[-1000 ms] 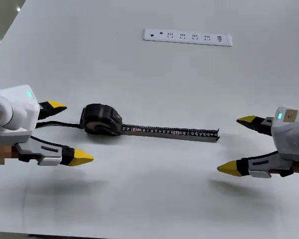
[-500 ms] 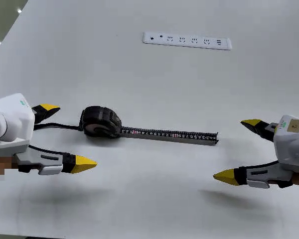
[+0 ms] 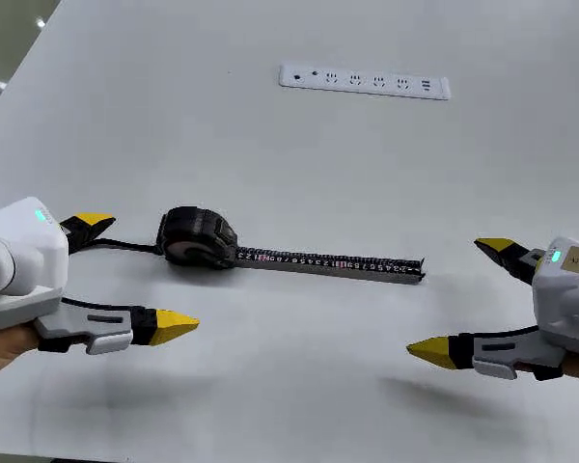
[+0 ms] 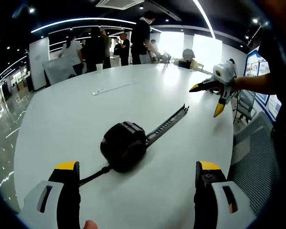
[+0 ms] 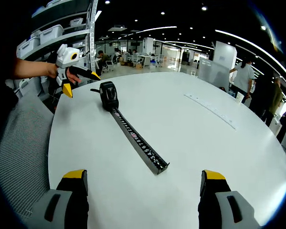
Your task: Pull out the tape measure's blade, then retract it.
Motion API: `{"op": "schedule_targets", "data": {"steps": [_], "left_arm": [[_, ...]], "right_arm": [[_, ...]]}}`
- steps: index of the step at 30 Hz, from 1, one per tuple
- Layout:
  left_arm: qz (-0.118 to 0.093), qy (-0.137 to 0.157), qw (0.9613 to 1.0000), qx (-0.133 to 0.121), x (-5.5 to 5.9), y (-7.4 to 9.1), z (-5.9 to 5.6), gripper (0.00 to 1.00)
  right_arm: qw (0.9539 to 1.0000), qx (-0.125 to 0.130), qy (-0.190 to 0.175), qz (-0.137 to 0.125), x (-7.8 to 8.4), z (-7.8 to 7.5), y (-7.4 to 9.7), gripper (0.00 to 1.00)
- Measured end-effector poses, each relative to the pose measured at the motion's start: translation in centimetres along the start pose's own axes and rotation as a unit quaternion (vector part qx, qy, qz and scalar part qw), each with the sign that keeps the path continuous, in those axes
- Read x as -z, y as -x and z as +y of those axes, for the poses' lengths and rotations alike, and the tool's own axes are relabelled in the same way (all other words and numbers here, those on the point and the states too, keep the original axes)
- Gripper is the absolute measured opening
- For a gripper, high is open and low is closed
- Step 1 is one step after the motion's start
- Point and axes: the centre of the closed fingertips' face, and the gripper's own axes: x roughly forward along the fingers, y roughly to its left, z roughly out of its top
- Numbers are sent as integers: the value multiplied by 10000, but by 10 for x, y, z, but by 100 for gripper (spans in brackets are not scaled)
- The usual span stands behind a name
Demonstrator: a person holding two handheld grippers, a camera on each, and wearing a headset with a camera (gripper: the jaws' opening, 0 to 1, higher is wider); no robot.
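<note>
Tape measure [image 3: 198,236] apart from all fingers [image 3: 174,323]

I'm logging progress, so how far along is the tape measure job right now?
Done: the blade lies pulled out of the tape measure case on the table. In hand: nothing; the left gripper, open, sits beside the case and the right gripper, open, off the blade's tip, neither touching. Left: retracting the blade.

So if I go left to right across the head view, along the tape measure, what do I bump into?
left hand-held gripper → tape measure case → pulled-out blade → right hand-held gripper
</note>
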Motion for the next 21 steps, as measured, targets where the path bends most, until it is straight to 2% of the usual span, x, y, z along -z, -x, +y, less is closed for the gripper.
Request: {"op": "schedule_targets", "data": {"steps": [5, 11, 16, 19, 21], "left_arm": [[-58, 141, 9999, -54, 3, 3, -9, 99], [-121, 240, 9995, -187, 5, 7, -16, 99], [-192, 308, 9990, -250, 2, 8, -23, 99], [-245, 340, 9983, -411, 0, 9, -24, 99], [-280, 420, 9978, -426, -1, 9, -27, 99]], "right_arm": [[9999, 31, -121, -28, 2, 7, 0, 99], [9992, 185, -294, -205, -5, 12, 5, 99], [9981, 282, -438, -335, -9, 18, 7, 99], [9974, 355, -501, -382, -13, 22, 8, 99], [9965, 413, -568, -453, -16, 24, 9, 99]]}}
